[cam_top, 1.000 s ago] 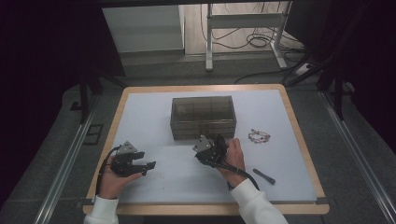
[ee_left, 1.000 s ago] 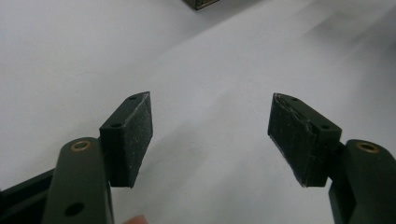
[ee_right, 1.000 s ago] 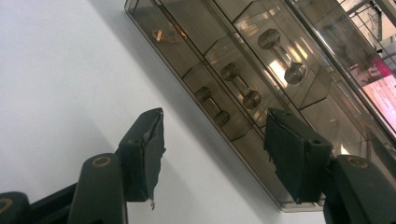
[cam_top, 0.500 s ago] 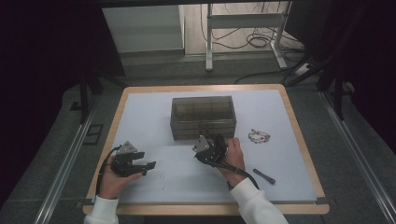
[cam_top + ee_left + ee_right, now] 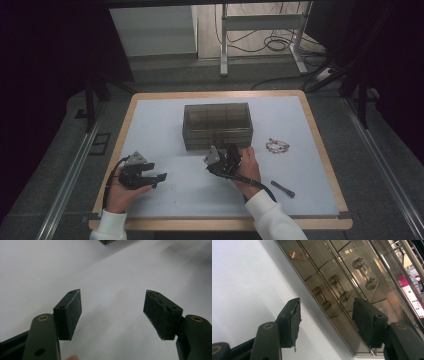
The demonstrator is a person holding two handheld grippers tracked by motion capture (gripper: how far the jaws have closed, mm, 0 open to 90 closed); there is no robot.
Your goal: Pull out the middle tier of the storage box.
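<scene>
Our right gripper [image 5: 231, 151] wide open before the smoked drawer box [image 5: 216, 125], left gripper [image 5: 161, 178] open too, both empty.

A box [image 5: 216, 126] with drawers stood on the table [image 5: 150, 125], at its middle toward the far side. A bracelet [image 5: 277, 146] lay just right of the box, and a pen [image 5: 282, 188] lay nearer, toward the right near corner. The right gripper [image 5: 231, 152] sat just before the box's near face, well apart from the left gripper [image 5: 159, 179] at the near left.
</scene>
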